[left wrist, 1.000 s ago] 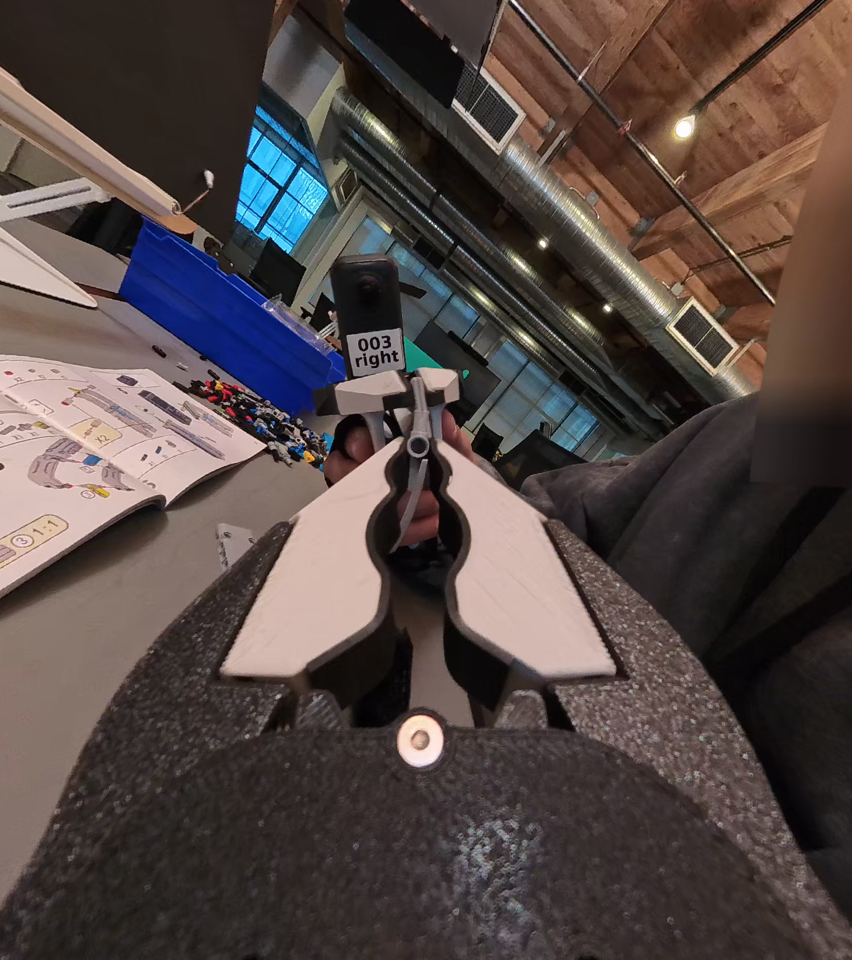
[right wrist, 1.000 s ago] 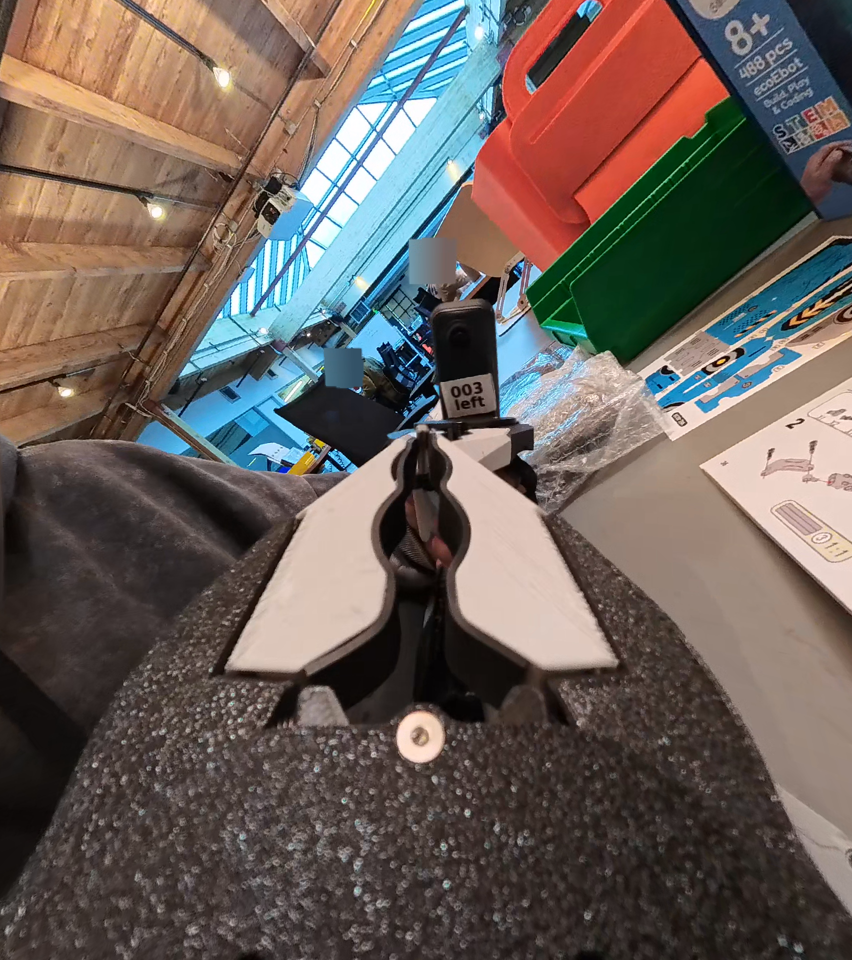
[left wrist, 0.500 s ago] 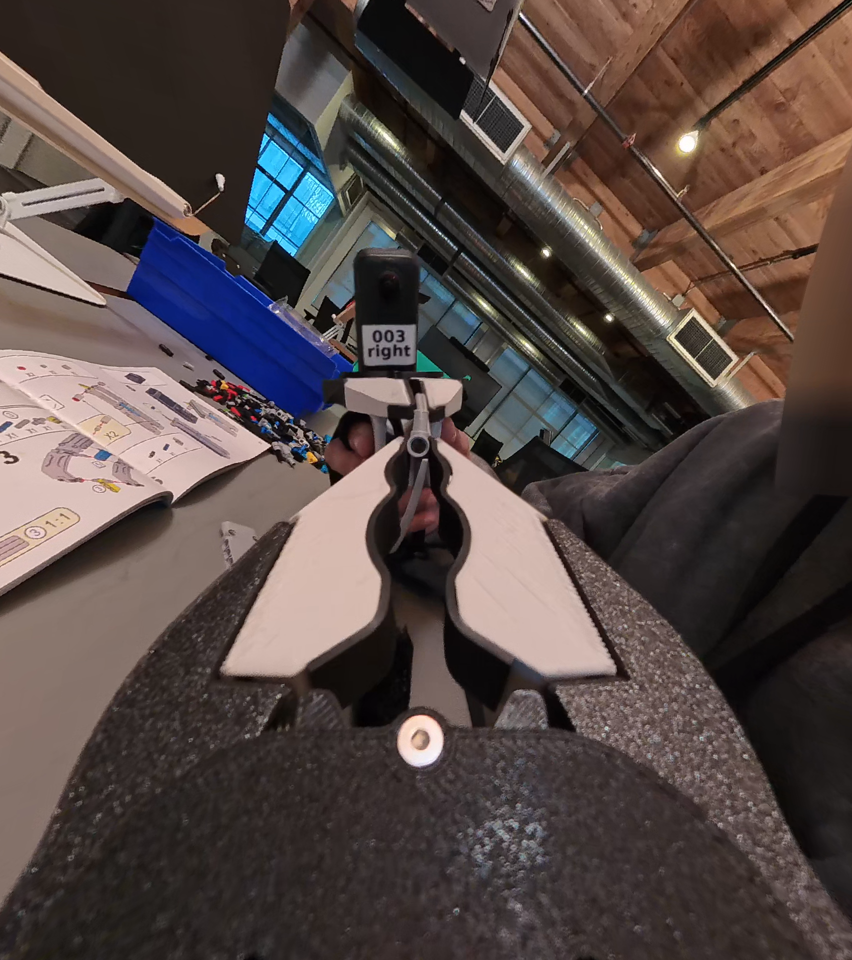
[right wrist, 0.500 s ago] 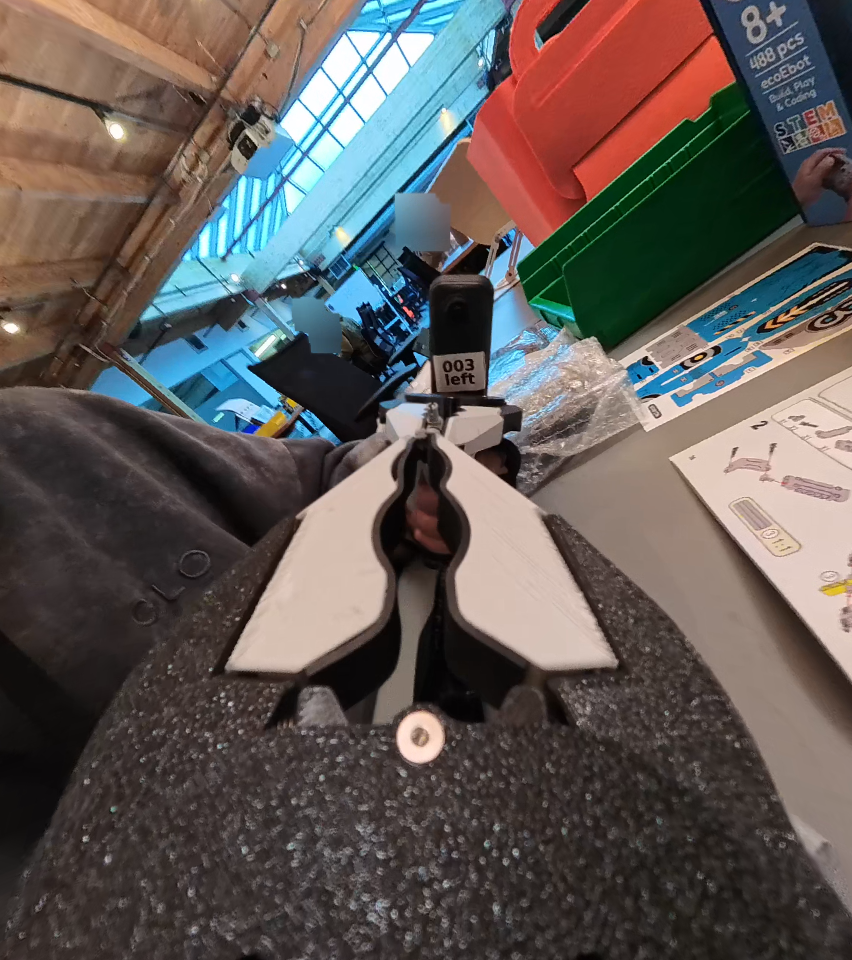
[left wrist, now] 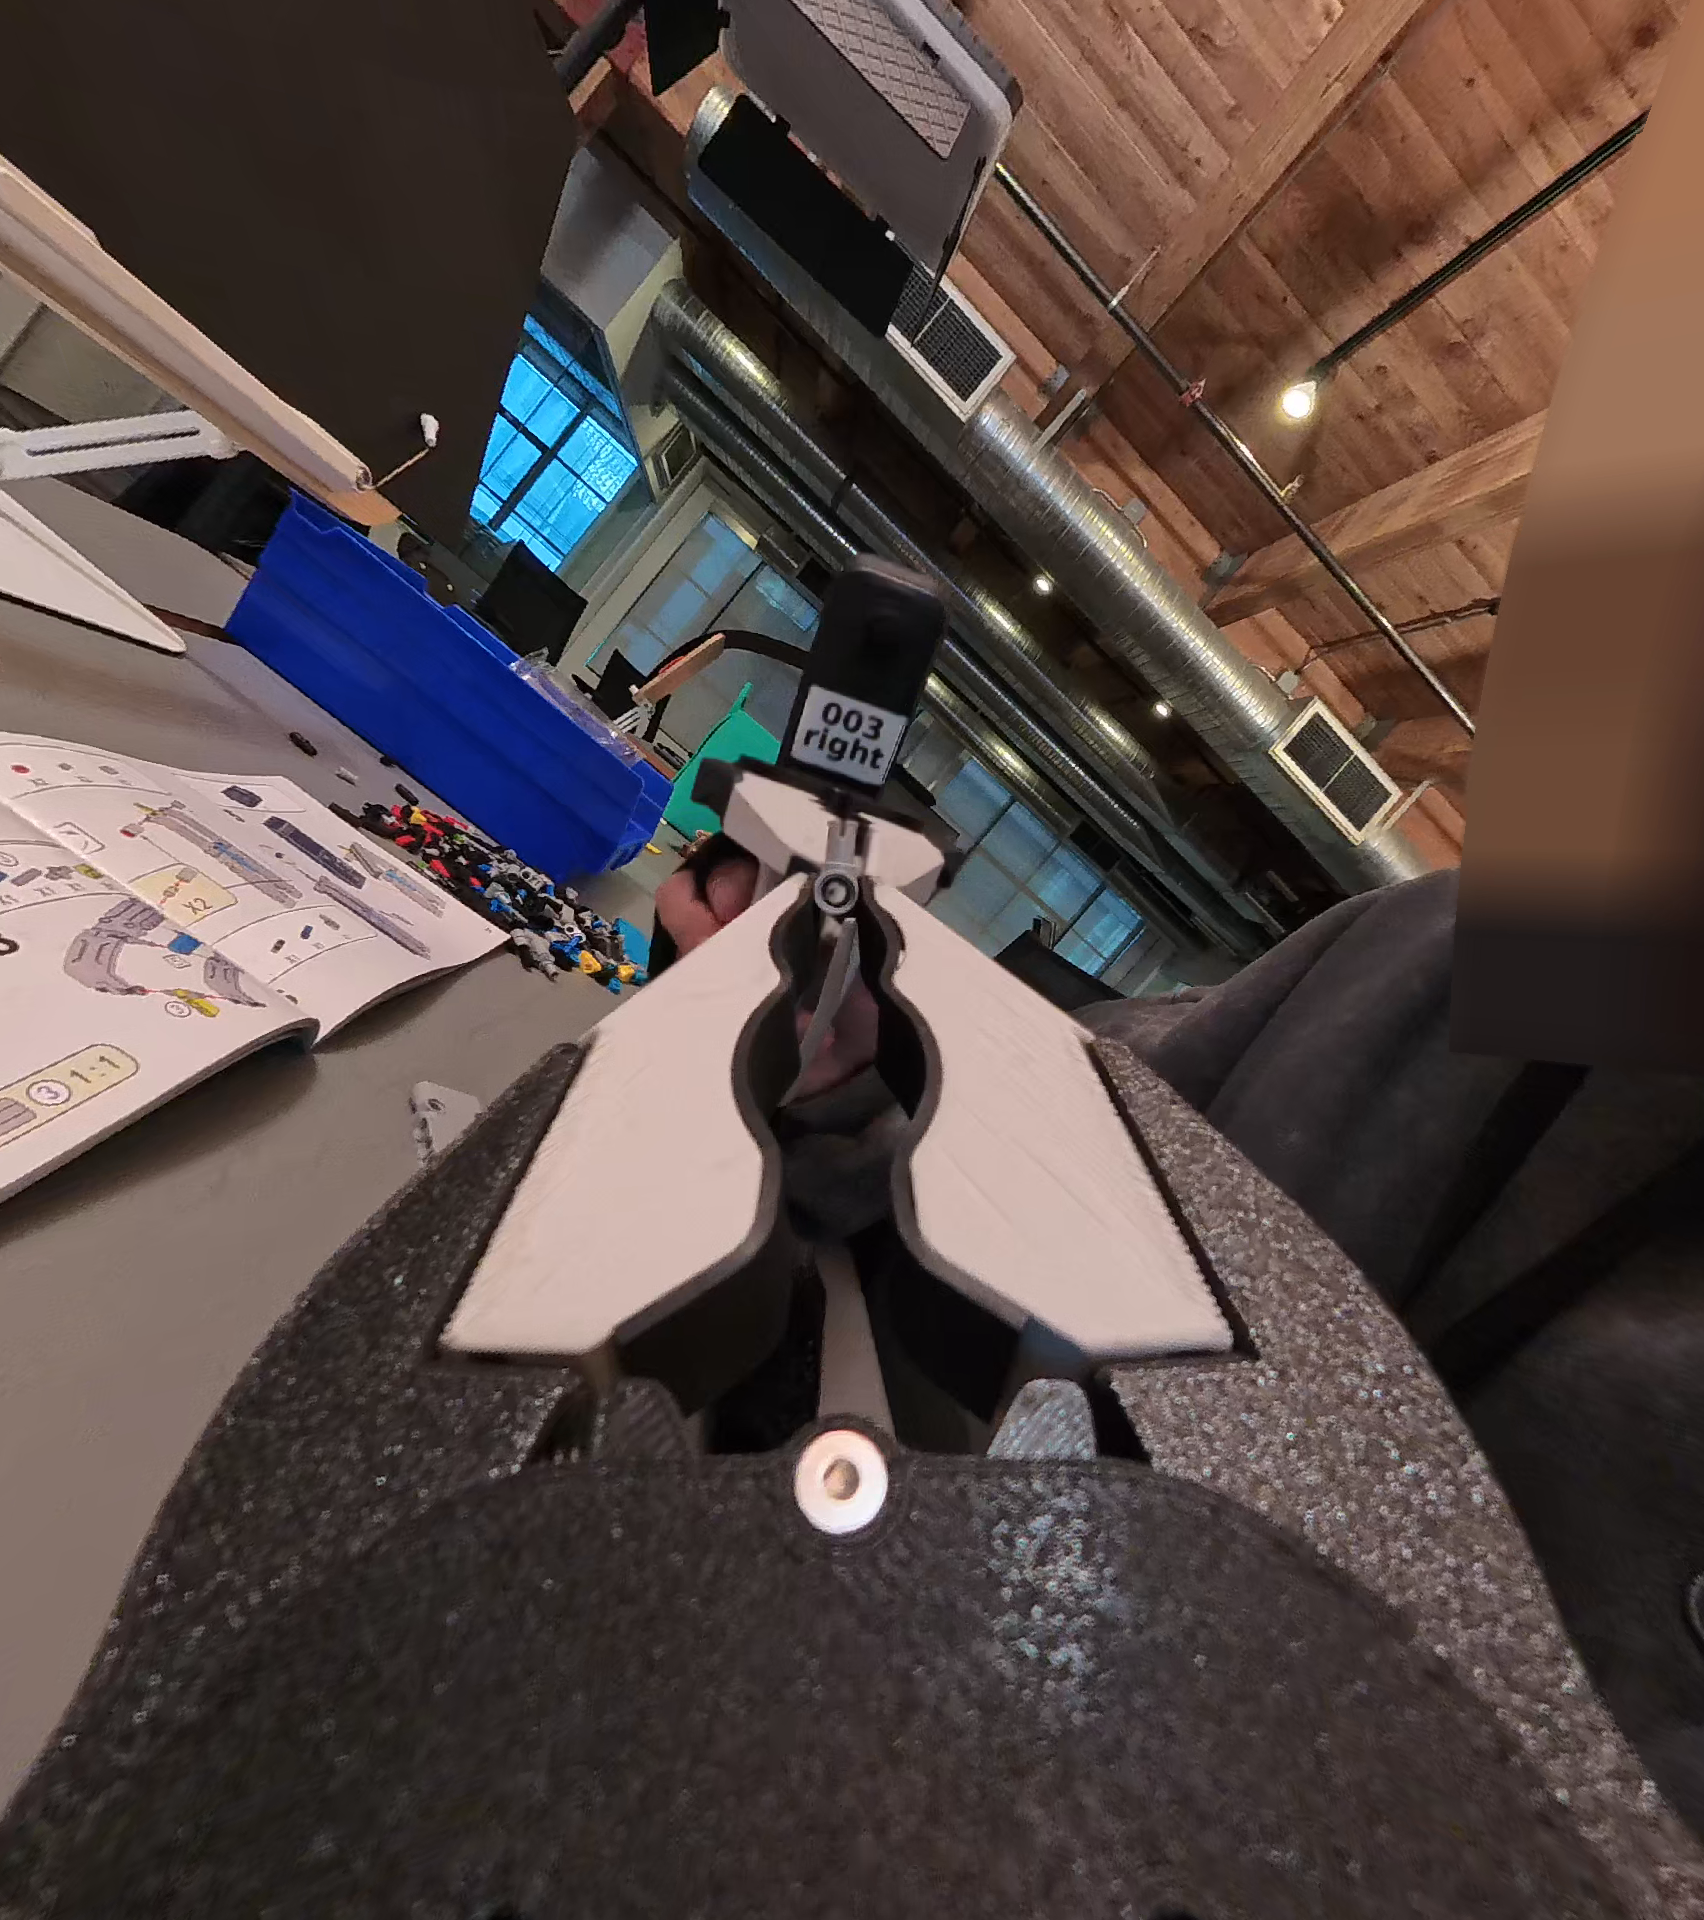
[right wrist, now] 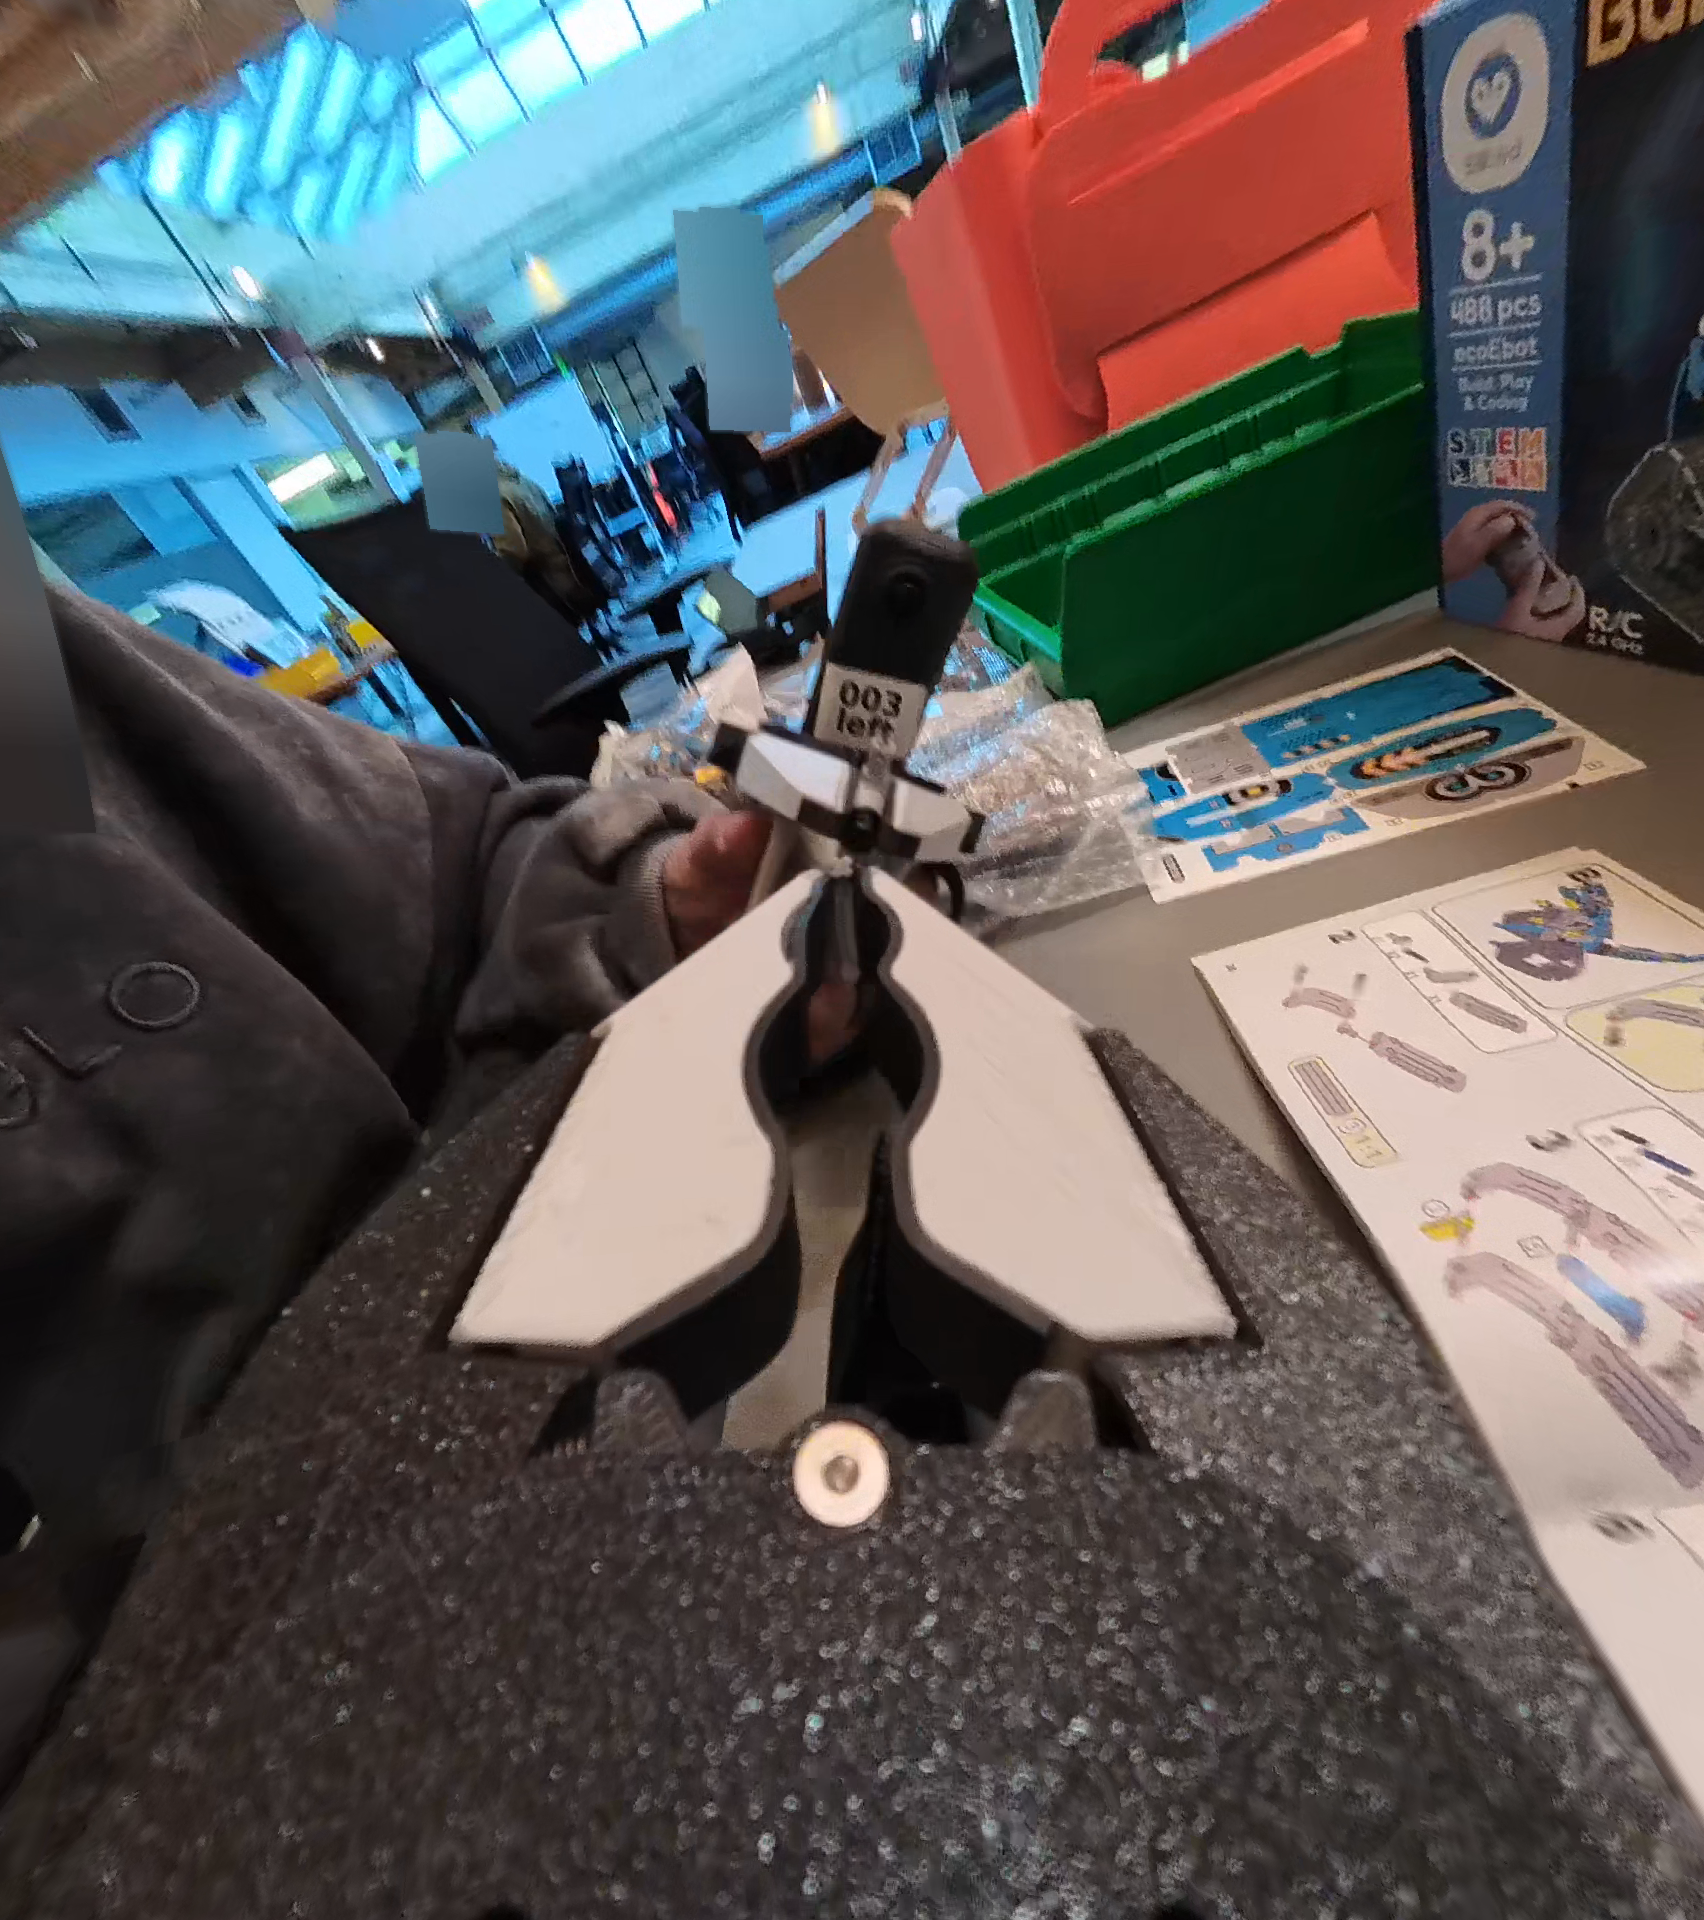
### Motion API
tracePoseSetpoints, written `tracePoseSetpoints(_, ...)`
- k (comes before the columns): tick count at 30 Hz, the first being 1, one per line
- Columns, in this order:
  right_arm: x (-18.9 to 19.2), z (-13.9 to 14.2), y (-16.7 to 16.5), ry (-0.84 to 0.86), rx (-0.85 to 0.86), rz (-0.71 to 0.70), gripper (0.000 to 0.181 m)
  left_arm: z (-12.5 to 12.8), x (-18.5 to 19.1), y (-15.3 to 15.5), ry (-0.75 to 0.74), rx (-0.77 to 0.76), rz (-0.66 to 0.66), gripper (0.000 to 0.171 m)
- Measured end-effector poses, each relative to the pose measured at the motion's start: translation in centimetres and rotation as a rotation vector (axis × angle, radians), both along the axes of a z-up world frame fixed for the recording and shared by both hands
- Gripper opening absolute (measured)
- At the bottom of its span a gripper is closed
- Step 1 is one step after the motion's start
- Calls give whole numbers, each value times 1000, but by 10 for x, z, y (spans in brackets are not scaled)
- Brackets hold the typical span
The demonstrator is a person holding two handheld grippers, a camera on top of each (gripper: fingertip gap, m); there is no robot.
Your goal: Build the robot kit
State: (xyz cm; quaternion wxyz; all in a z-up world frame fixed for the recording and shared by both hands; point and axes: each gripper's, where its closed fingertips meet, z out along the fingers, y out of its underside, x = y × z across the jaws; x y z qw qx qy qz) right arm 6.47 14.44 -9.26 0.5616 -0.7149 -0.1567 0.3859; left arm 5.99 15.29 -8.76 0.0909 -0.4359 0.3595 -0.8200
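Item: your left gripper (left wrist: 835, 904) and right gripper (right wrist: 843, 894), tip to tip above the grey table (left wrist: 100, 1351), fingers pressed together, both pinching one thin grey curved piece (left wrist: 832, 977); open instruction booklet (left wrist: 100, 914) left, loose small parts (left wrist: 505, 883) beyond.

The right gripper (right wrist: 843, 914), fingertips closed on a thin grey piece (right wrist: 840, 935), meets the left gripper (right wrist: 853, 805); instruction booklet (right wrist: 1575, 1195) lies right.
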Motion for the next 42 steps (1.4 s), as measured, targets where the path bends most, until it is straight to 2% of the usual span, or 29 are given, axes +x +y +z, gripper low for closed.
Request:
tracePoseSetpoints(2,9,-11,-9,-111,-64,41,2,-1,0,1,6,18,12,5)
tracePoseSetpoints(3,15,-25,-18,-218,-127,86,2,-2,0,-1,9,30,9,5)
tracePoseSetpoints(7,75,-89,-63,-743,-344,123,3,-5,0,-11,17,101,-4,5)
tracePoseSetpoints(9,96,-96,-77,-845,-385,98,2,-7,1,-16,21,135,-11,5)
tracePoseSetpoints(15,113,-115,-92,-827,-451,119,3,-9,2,-21,23,140,-33,5)
tracePoseSetpoints(18,111,-118,-91,-754,-450,135,2,-9,1,-23,23,146,-40,5)
tracePoseSetpoints(42,107,-136,-97,-812,-487,189,4,-9,-1,-29,22,152,-66,5)
